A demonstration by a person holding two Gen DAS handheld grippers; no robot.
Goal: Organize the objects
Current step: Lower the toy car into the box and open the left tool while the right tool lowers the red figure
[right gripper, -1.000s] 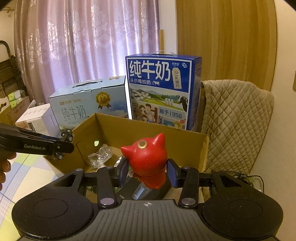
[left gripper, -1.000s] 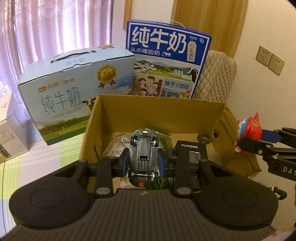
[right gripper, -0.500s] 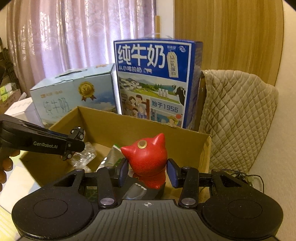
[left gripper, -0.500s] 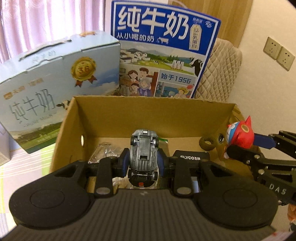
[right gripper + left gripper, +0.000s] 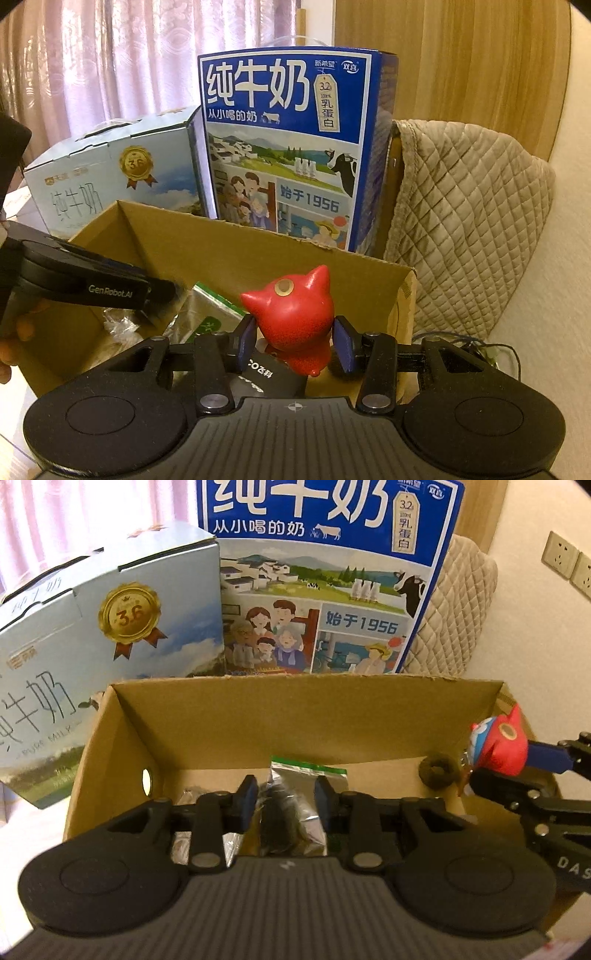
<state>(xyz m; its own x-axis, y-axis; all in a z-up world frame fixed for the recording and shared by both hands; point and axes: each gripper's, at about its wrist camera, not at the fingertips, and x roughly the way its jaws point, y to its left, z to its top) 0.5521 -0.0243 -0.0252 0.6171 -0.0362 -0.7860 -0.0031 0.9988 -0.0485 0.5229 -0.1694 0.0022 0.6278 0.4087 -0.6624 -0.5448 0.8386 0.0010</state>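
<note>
Inside, one open cardboard box (image 5: 306,716) takes up the middle of both wrist views, and behind it stand two milk cartons: one pale blue carton (image 5: 107,627) lying long-side on, and one dark blue carton (image 5: 325,572) upright beside it. One quilted beige cover (image 5: 465,206) drapes something to the right of the box.

Two grippers reach over the box. The left gripper (image 5: 283,802) hangs above the box floor with its jaws opening; between them, lower down, lies a dark blurred shape (image 5: 277,823) on one silvery bag with a green strip (image 5: 308,771), and the pads do not press on it. I cannot tell what that shape is. One clear crumpled plastic wrapper (image 5: 122,325) lies at the left of the floor, one small dark ring (image 5: 439,770) at the right, and one black box with lettering (image 5: 266,376) shows under the right gripper.

The right gripper (image 5: 293,339) is clamped on one red toy figure (image 5: 295,314) with two pointed ears, a pad on each side of its body, held above the right end of the box. One hand (image 5: 14,332) grips the left tool's handle
</note>
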